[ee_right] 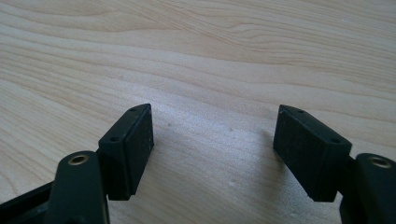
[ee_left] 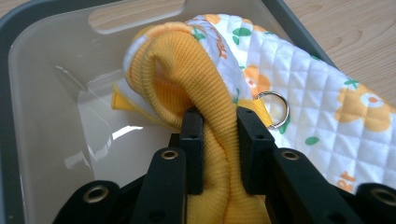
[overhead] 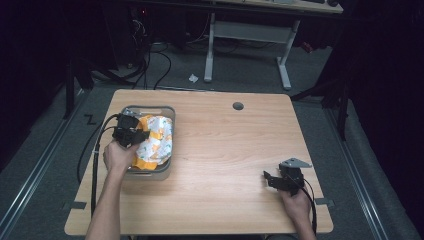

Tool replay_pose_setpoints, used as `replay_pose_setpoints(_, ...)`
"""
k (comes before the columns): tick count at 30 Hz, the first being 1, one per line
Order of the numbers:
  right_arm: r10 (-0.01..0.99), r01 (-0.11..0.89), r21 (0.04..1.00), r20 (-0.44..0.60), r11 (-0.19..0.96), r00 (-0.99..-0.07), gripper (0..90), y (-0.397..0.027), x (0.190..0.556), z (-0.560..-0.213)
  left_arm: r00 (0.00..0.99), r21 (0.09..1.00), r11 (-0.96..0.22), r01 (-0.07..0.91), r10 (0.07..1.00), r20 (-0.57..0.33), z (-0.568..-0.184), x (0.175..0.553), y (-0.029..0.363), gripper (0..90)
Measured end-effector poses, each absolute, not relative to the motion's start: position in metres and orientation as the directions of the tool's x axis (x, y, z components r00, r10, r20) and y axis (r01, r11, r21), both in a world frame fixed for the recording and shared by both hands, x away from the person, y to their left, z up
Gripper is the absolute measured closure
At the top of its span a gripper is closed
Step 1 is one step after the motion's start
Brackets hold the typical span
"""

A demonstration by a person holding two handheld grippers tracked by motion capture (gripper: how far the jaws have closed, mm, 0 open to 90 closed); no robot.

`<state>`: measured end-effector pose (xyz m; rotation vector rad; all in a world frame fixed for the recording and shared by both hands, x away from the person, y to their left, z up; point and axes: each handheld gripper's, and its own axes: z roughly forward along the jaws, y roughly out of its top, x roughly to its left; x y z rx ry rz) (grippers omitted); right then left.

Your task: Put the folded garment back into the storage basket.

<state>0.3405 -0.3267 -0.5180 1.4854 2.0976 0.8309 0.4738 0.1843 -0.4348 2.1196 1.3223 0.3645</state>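
— Yellow ribbed knit is what the left tongs (ee_left: 215, 140) have hold of, yes?

— Yes. In the left gripper view the two black jaws are closed tight on a fold of the cuff (ee_left: 187, 74), which bulges up above them and hangs down between them.

— And what is the cuff part of?

— A quilted mitt (ee_left: 317, 93), white with orange flowers and green leaves. A metal ring (ee_left: 275, 109) sits on it just beside the right jaw.

— Where does the mitt lie?

— In a grey bin (overhead: 170, 112) at the left of the counter (overhead: 230, 150), towards the far side. From the high view the mitt (overhead: 157, 140) fills most of the bin's right half and reaches its near end.

— Anything else in the bin?

— Not that I can make out. The left gripper view shows a bare, pale, glossy floor and wall (ee_left: 51, 107) to the left of the cuff, and a cut-out handle (ee_left: 135, 14) in the far wall.

— How does the left hand (overhead: 119, 156) come in?

— From the near side, over the bin's left half, with the left tongs (overhead: 137, 135) pointing towards the mitt. Its cable (overhead: 95, 165) loops off the counter's left edge.

— And the right tongs (ee_right: 212, 149)?

— Wide apart, with nothing between them but bare wood. They sit at the near right of the counter, well apart from the bin; in the high view the right tongs (overhead: 267, 179) point left, held by the right hand (overhead: 297, 202).

— Are they touching the counter?

— I cannot tell; they are low over it.
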Motion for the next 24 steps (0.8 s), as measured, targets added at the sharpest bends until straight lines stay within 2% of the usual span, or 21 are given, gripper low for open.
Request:
replay_pose_setpoints(10,0.944,0.682,0.689,-0.009,0.244,-0.329,29.1,-0.327,0.340,-0.518,0.443,0.590,-0.323,0.740,0.894,-0.066,-0.444,0.479,0.179,70.0)
replay_pose_setpoints(17,0.945,0.683,0.689,-0.009,0.243,-0.328,29.1,-0.327,0.340,-0.518,0.383,0.592,-0.269,0.760,0.921,-0.073,-0.437,0.477,0.184,51.1)
replay_pose_setpoints(24,0.945,0.683,0.689,-0.008,0.243,-0.328,29.1,-0.327,0.340,-0.518,0.378,0.661,-0.231,0.714,0.922,-0.085,-0.421,0.467,0.187,43.9)
